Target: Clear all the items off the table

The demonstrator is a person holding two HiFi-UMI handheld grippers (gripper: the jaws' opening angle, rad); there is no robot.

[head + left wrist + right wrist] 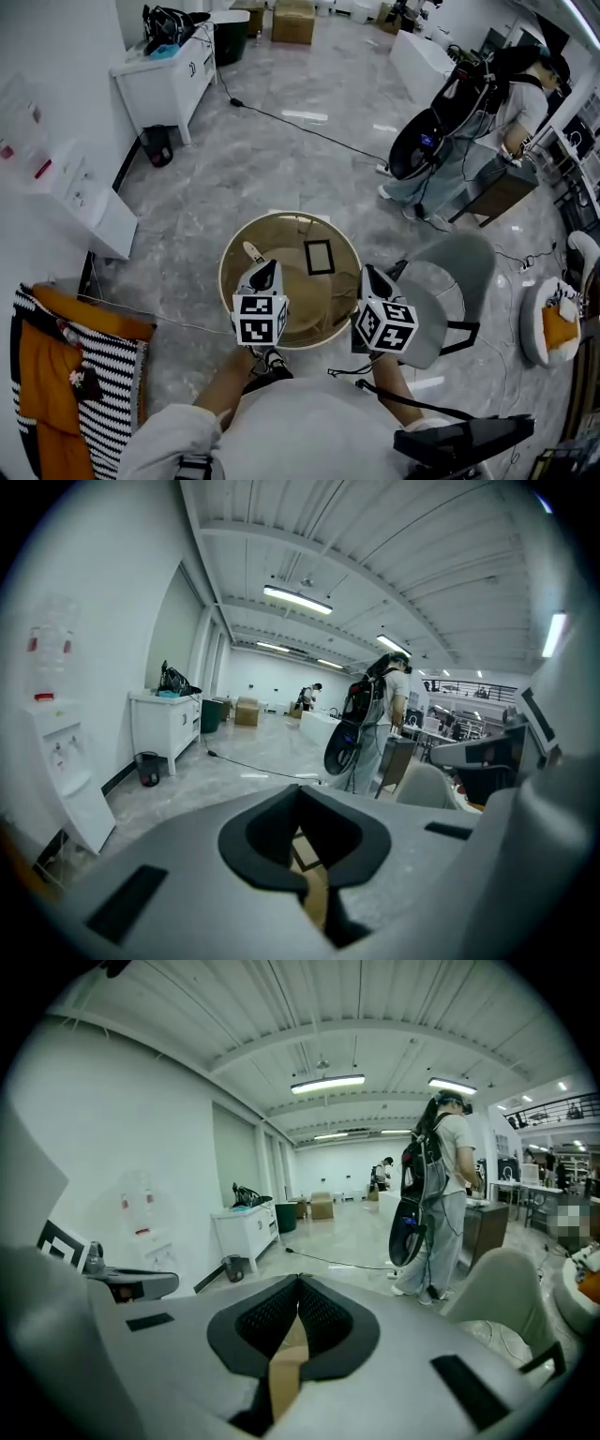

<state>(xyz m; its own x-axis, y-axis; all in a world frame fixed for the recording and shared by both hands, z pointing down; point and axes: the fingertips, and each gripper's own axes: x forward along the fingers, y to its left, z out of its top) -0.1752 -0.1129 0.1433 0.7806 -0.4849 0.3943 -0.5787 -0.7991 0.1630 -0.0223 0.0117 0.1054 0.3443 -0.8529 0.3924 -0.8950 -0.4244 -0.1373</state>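
A round wooden table (246,295) stands just in front of me in the head view. On it lie a black-framed rectangular item (319,257) and a small pale object (253,251) near the left rim. My left gripper (272,266) hangs over the table's left part, its jaws together with nothing between them. My right gripper (367,271) hovers at the table's right rim, also shut and empty. In the left gripper view the left gripper (300,787) has its tips touching, with a strip of table (315,897) below. The right gripper view shows the right gripper (300,1279) closed the same way.
A grey chair (452,277) sits right of the table. A person with a backpack (487,98) stands at a desk at the far right. A white cabinet (164,80), a floor cable (300,127), a water dispenser (80,202) and striped and orange cloth (66,394) lie to the left.
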